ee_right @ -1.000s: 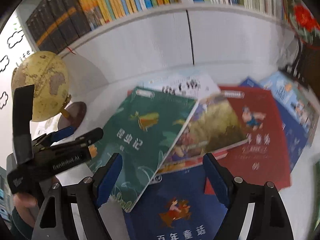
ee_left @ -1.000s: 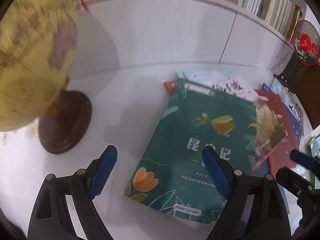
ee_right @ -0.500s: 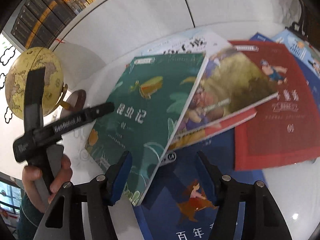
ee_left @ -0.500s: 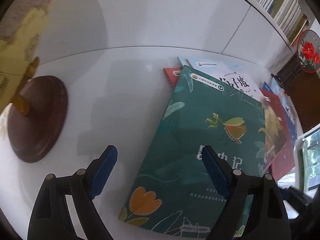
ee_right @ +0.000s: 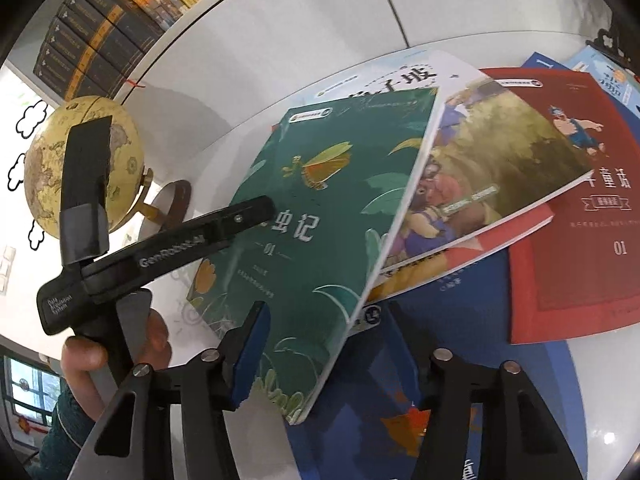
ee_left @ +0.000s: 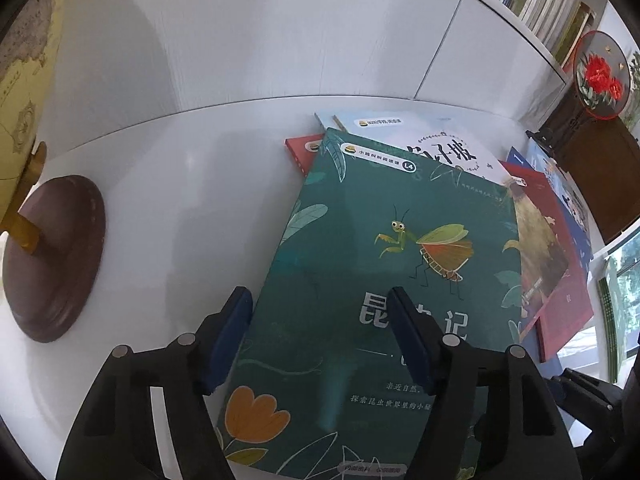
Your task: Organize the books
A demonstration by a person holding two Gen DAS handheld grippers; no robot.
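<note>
A green book with a mantis on its cover [ee_left: 384, 264] lies on top of a spread of overlapping books on the white surface. My left gripper [ee_left: 320, 332] hangs low over the book's left edge. Its jaws are closing, one blue pad [ee_left: 232, 336] beside the edge and the other over the cover, neither pressing. In the right wrist view the green book [ee_right: 320, 208] has its near corner between the closing jaws of my right gripper [ee_right: 324, 348], which is not gripping it. The left gripper [ee_right: 184, 240] reaches over the cover from the left, held by a hand [ee_right: 88, 360].
Beside the green book lie a white book [ee_left: 440, 148], an olive-brown book [ee_right: 492, 152], a red book [ee_right: 580, 248] and a dark blue book [ee_right: 400, 408]. A globe [ee_right: 80, 164] on a brown base [ee_left: 52, 256] stands left. Shelved books [ee_right: 100, 40] line the wall; a round flower ornament [ee_left: 600, 72] stands right.
Both grippers have come down closer to the green book and their jaws have narrowed. The globe has slid toward the left edge of the left wrist view.
</note>
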